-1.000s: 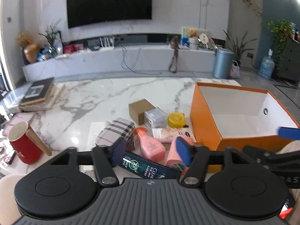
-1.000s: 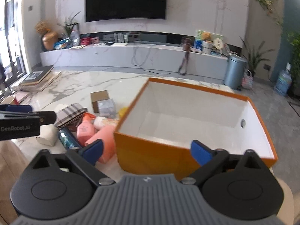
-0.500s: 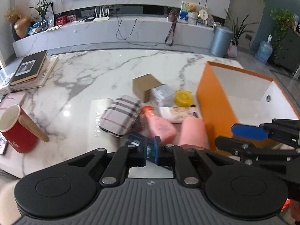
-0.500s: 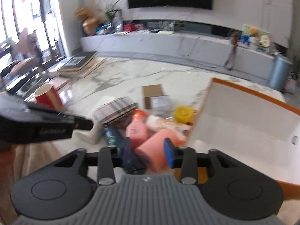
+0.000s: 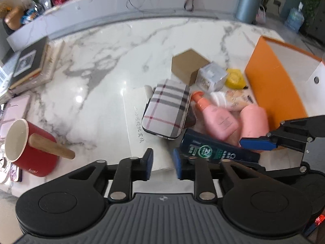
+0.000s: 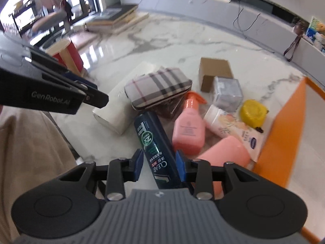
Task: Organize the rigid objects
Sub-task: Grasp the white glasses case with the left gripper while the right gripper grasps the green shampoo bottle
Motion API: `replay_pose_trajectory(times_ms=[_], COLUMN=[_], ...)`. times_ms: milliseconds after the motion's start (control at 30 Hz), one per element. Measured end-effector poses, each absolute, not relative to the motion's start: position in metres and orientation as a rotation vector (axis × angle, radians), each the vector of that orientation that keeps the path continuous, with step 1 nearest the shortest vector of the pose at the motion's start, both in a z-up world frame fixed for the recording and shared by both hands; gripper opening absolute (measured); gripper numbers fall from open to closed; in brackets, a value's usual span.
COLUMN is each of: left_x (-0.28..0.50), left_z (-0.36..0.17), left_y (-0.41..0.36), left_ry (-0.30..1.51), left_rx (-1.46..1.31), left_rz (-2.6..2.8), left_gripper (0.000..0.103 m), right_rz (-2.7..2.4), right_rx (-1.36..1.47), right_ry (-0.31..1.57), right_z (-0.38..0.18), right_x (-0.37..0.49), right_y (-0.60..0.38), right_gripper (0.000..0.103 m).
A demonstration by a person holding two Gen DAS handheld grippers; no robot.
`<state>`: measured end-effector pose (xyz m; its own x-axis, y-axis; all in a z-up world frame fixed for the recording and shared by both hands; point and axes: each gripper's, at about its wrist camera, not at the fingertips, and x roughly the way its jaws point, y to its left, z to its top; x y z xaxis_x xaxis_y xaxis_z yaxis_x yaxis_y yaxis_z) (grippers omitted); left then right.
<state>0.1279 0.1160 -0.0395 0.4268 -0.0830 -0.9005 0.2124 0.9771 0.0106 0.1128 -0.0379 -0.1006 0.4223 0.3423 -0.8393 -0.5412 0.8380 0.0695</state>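
Dark shampoo bottle (image 6: pixel 156 148) lying near the marble table's (image 5: pixel 105 61) front edge beside the orange box (image 5: pixel 272 89), clamped between the right gripper's (image 6: pixel 159 165) pads, left gripper (image 5: pixel 162 163) just reopened, empty, TV-unit room behind.

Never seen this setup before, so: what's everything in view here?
table: one, white marble, underneath
orange box: one, orange, right
dark bottle: one, navy, front
pink bottle: one, pink, middle
cup: one, pink, beside orange box
pouch: one, plaid, middle
white box: one, white, under pouch
cardboard box: one, brown, behind pile
clear cube: one, clear, beside cardboard box
tape measure: one, yellow, by orange box
tube: one, white, middle
mug: one, red, left
books: stack, dark, left
left fingers: two, blue, just opening, nothing between
right fingers: two, blue, close together over dark bottle
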Motion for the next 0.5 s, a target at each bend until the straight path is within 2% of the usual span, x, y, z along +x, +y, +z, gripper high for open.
replay_pose_trajectory(times_ms=[67,233,500], left_x=[0.139,0.163,0.189], left_z=[-0.049,-0.069,-0.086], left_y=[0.119,0.123,0.124], left_ry=[1.167,1.254,1.284], left_rx=[0.12,0.134,0.161], left_rz=[-0.202,-0.199,-0.174], left_gripper=[0.045,0.054,0.071], right_rz=[0.563,0.585,0.656], right_rx=[-0.249,-0.298,-0.288], right_ry=[1.017,1.067,1.186], right_z=[-0.107,-0.12,-0.135], right_x=[0.121,0.137,0.165], right_y=[-0.031,-0.022,-0.019], right_gripper=[0.036,0.041,0.041])
